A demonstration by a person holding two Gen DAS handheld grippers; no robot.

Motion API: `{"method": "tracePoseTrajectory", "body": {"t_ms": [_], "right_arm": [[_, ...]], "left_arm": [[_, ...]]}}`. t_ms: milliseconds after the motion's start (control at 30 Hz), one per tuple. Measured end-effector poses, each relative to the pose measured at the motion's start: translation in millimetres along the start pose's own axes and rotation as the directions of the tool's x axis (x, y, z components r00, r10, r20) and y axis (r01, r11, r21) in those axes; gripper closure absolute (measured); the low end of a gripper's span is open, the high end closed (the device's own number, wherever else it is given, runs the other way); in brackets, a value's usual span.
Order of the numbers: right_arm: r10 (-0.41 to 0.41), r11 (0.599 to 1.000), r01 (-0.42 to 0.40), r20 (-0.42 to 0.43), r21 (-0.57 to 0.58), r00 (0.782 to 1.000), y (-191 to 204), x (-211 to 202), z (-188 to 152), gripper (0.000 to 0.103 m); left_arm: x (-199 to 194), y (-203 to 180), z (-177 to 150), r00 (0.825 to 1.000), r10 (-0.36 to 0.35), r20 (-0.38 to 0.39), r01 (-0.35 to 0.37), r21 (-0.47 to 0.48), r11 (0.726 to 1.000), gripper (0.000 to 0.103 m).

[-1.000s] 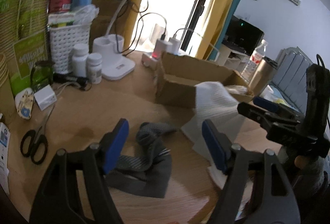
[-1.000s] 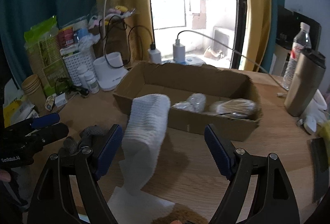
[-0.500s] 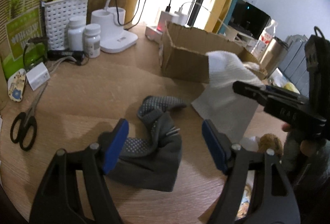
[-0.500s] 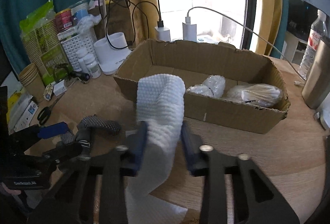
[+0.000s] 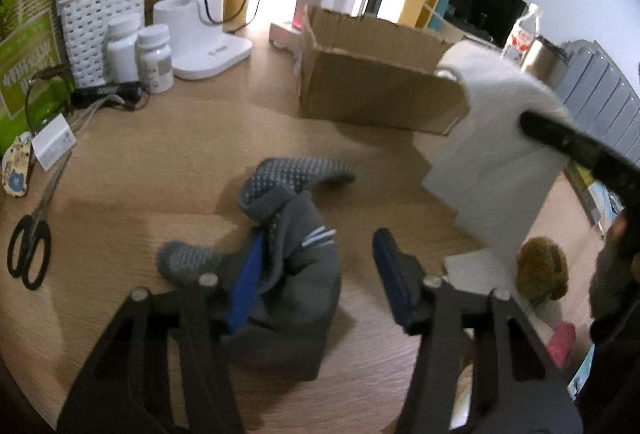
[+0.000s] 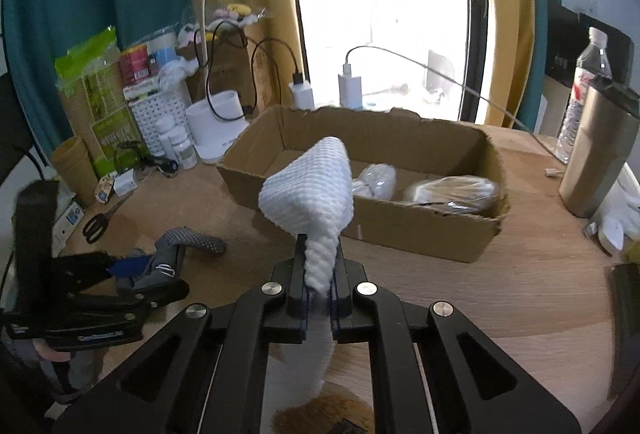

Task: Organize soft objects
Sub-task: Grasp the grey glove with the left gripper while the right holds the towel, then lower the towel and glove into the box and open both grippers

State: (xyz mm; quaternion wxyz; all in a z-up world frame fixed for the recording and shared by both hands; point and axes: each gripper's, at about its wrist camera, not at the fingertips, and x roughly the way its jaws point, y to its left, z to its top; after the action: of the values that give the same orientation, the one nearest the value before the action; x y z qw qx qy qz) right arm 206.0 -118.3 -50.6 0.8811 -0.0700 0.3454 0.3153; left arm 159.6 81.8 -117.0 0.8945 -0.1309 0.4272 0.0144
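My right gripper point(image 6: 319, 276) is shut on a white towel point(image 6: 312, 190) and holds it up in front of the open cardboard box point(image 6: 420, 230); the towel also shows in the left wrist view point(image 5: 496, 138). My left gripper point(image 5: 316, 278) is open, low over the grey dotted socks point(image 5: 288, 218) on the wooden table, one blue pad touching them. The socks point(image 6: 188, 238) and left gripper point(image 6: 132, 274) show at the left of the right wrist view. The box holds two wrapped soft bundles point(image 6: 452, 190).
Scissors point(image 5: 30, 246), pill bottles point(image 5: 154, 58), a white basket point(image 5: 100, 22) and a lamp base point(image 5: 208, 50) stand at the left. A steel tumbler point(image 6: 596, 150) and water bottle point(image 6: 584, 82) stand right. A brown plush point(image 5: 542, 270) lies near the table's front edge.
My right gripper has closed on the white towel and lifted it. My left gripper has come down closer over the grey socks.
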Motion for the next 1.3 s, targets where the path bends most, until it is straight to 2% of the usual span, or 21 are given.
{"method": "tracePoseTrajectory", "body": {"t_ms": [133, 233, 867, 1300], "right_arm": [[-0.006, 1.0, 0.005, 0.023, 0.008, 1.0, -6.1, -9.5, -0.3, 0.095], [-0.009, 1.0, 0.008, 0.033, 0.012, 0.999, -9.4, -14.5, -1.5, 0.095], [-0.031, 0.999, 0.03, 0.117, 0.018, 0.993, -23.8, -49.0, 8.6, 0.095], [-0.034, 0.999, 0.035, 0.167, -0.003, 0.985, -18.0, -57.8, 28.8, 0.095]], "left_arm": [[1.3, -3.2, 0.2, 1.0, 0.013, -0.004, -0.013, 0.013, 1.0, 0.071], [0.4, -5.6, -0.6, 1.0, 0.001, -0.003, -0.001, 0.02, 1.0, 0.073], [-42.7, -44.1, 29.3, 0.988, -0.074, 0.138, 0.059, 0.114, 0.992, 0.073], [-60.1, -44.6, 53.9, 0.973, -0.105, 0.206, 0.074, 0.151, 0.986, 0.073]]}}
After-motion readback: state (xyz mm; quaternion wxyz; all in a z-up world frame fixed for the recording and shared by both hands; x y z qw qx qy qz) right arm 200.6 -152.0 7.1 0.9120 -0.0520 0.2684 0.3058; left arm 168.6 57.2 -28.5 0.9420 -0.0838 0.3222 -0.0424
